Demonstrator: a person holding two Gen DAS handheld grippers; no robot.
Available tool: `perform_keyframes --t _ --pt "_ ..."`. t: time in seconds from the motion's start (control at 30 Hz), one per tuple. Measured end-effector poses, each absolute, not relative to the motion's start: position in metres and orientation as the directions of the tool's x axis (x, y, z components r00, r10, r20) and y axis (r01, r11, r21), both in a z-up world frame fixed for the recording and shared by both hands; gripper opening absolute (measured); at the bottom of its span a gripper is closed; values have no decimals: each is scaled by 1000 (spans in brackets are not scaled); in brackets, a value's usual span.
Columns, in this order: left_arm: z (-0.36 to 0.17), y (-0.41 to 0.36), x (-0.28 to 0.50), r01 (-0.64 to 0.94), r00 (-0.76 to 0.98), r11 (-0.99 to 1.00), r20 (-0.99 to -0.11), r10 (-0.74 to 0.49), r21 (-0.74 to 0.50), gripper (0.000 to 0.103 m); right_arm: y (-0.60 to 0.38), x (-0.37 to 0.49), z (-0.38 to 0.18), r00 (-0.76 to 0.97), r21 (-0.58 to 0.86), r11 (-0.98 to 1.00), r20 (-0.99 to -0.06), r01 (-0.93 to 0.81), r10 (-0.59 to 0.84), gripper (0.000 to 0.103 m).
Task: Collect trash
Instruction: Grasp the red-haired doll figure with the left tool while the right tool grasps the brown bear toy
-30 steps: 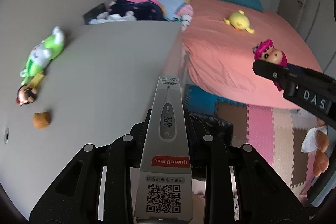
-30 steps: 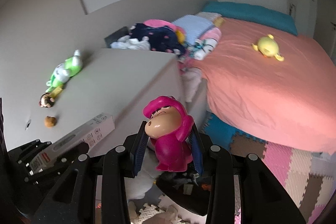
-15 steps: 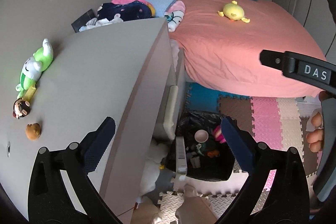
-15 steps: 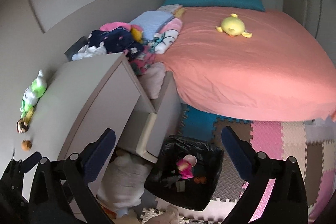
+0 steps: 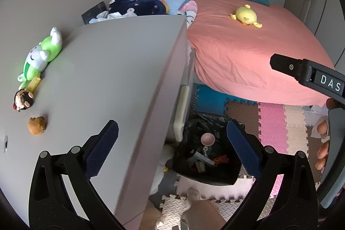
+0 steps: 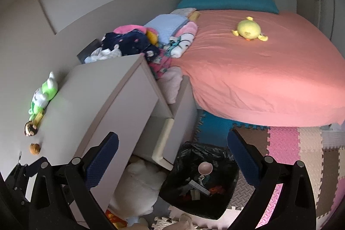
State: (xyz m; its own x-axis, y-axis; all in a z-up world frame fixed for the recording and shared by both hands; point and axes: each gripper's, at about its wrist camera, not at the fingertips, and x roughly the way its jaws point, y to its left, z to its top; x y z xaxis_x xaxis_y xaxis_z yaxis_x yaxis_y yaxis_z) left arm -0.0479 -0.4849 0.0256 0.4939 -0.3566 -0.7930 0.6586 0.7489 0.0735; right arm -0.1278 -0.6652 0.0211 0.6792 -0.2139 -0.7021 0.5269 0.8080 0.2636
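Note:
A black-lined trash bin (image 5: 224, 176) stands on the floor beside the grey desk (image 5: 107, 79); it also shows in the right wrist view (image 6: 189, 204). Inside it lie a white thermometer box (image 5: 201, 157), a pink cup (image 5: 207, 139) and other scraps. My left gripper (image 5: 172, 141) is open and empty, above the desk edge and the bin. My right gripper (image 6: 172, 154) is open and empty, above the bin; its side shows in the left wrist view (image 5: 310, 77).
On the desk lie a green plush (image 5: 39, 57), a small dark-haired figurine (image 5: 22, 99) and a brown toy (image 5: 36, 125). A bed with a pink sheet (image 5: 248, 46) holds a yellow plush (image 5: 245, 15). Foam mats (image 5: 280, 122) cover the floor. An open drawer (image 6: 170, 126) juts out.
One second ago my left gripper held the thermometer box and my right held a pink figurine. Both opened and the items now lie in the bin.

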Motion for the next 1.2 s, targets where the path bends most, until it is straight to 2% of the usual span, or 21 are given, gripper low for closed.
perform_keyframes --t 0.5,1.0,1.2 --pt "40 -386 3 537 551 842 -778 -300 56 97 -578 -61 38 713 238 907 -696 348 -91 100" --pt "41 -236 67 278 596 960 -790 -146 33 97 -441 20 39 689 206 978 -715 43 120 100" --pt "41 -182 84 178 595 984 -797 -105 3 97 -384 53 27 641 148 987 -753 -56 149 100"
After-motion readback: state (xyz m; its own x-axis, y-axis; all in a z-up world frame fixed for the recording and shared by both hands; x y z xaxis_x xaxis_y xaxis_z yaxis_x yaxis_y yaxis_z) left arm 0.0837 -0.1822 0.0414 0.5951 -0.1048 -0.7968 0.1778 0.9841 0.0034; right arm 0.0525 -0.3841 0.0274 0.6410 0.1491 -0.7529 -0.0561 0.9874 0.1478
